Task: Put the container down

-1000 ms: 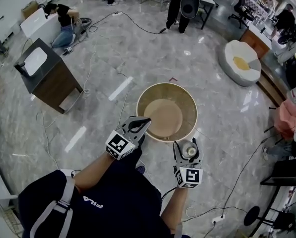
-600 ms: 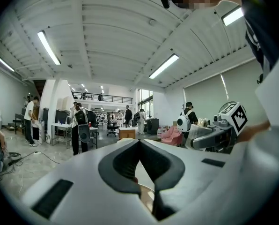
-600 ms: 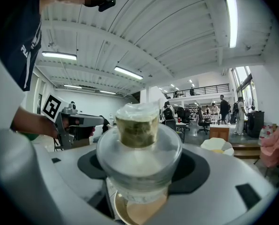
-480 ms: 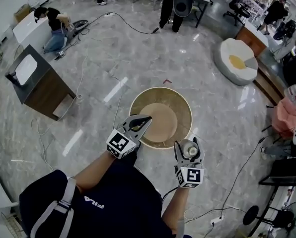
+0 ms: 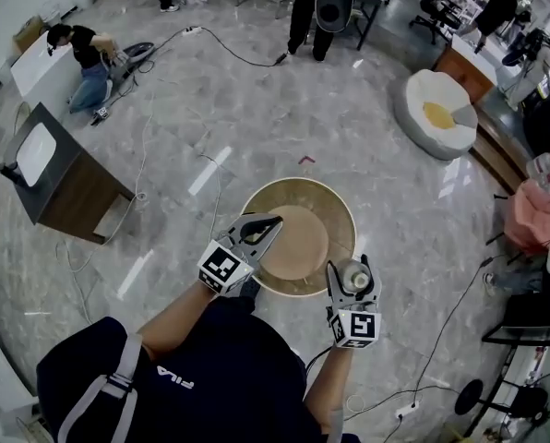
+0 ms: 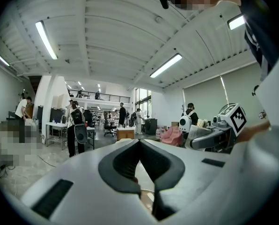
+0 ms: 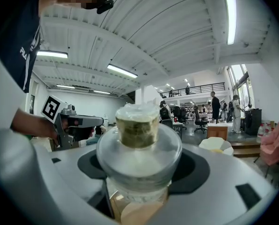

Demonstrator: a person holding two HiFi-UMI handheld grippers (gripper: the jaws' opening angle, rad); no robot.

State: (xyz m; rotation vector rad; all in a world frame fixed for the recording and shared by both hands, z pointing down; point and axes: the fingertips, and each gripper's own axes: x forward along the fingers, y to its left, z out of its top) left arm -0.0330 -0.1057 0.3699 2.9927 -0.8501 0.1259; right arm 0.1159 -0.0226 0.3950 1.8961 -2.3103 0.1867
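A clear glass container [image 5: 352, 276] with a knobbed lid sits between the jaws of my right gripper [image 5: 352, 269], which is shut on it. In the right gripper view the container [image 7: 138, 146] fills the space between the jaws of that gripper [image 7: 139, 172], its lid knob pointing away from the camera. It hangs over the near right rim of a round tan table [image 5: 340, 212]. My left gripper [image 5: 271, 221] is shut, hovering over the table's left edge. In the left gripper view its jaws [image 6: 139, 142] meet at the tips with nothing seen between them.
A dark wooden cabinet [image 5: 58, 178] with a white top stands on the marble floor at left. Cables [image 5: 210, 169] trail across the floor beyond the table. A white round seat [image 5: 438, 113] is at the back right, a pink one [image 5: 532, 218] at the right edge. People stand farther back.
The round table has come closer beneath both grippers as the person stepped forward. Both grippers keep their pose, and the right one still grips the container.
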